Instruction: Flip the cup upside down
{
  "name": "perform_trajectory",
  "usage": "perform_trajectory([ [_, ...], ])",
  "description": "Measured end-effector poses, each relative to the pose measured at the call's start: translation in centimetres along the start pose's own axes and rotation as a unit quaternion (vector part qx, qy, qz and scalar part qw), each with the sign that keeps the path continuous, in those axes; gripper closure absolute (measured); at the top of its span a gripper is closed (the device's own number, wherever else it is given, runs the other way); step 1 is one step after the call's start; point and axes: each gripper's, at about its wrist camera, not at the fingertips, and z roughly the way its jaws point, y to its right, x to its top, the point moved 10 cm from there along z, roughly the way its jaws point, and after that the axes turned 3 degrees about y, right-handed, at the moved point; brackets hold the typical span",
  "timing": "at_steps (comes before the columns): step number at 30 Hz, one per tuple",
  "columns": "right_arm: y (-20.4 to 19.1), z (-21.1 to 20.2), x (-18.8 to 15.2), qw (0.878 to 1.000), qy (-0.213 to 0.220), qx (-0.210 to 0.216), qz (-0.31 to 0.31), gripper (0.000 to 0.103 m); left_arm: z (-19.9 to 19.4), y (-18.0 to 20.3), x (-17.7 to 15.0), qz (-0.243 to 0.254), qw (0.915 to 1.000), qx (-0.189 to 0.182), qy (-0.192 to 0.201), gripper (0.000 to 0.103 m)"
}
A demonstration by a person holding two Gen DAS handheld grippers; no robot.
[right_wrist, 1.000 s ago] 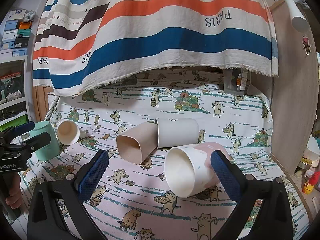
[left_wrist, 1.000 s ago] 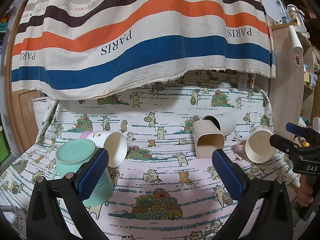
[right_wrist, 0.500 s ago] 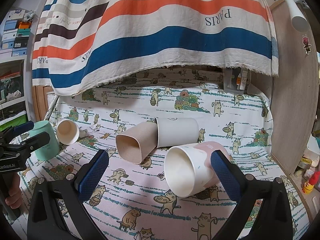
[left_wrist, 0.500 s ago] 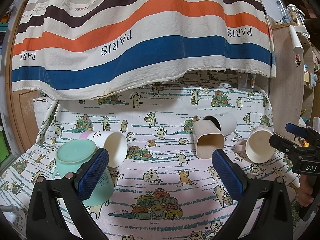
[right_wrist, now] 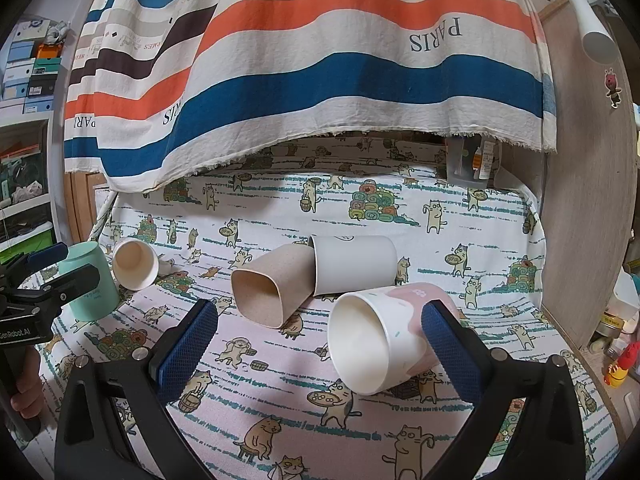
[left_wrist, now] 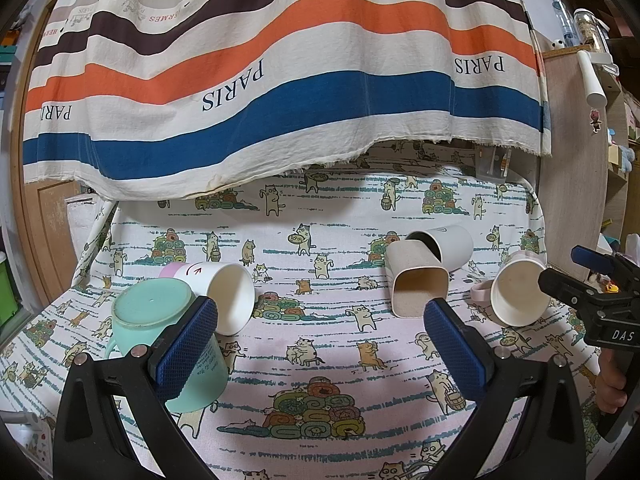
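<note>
Several cups lie on a cat-print cloth. A mint green mug [left_wrist: 160, 332] stands upside down at the left, just behind my left gripper's left pad [left_wrist: 186, 346]. A white-and-pink cup [left_wrist: 222, 294] lies on its side behind it. A beige square cup [right_wrist: 268, 292] and a grey cup [right_wrist: 356, 264] lie on their sides mid-table. A white-and-pink mug [right_wrist: 384, 332] lies on its side by my right gripper's right pad [right_wrist: 448, 350]. My left gripper [left_wrist: 320, 352] and my right gripper [right_wrist: 316, 354] are both open and empty.
A striped "PARIS" cloth [left_wrist: 280, 80] hangs over the back. A wooden panel [right_wrist: 584, 200] stands at the right edge. A clear box of small items [right_wrist: 476, 164] sits at the back right corner. Shelves with boxes [right_wrist: 28, 64] are at the far left.
</note>
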Motion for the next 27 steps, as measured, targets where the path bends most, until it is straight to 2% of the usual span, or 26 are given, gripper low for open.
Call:
perform_trajectory([
  [27, 0.09, 0.03, -0.11, 1.0, -0.001, -0.002, 0.001, 0.0, -0.01, 0.0, 0.0, 0.001, 1.0, 0.0, 0.0, 0.0],
])
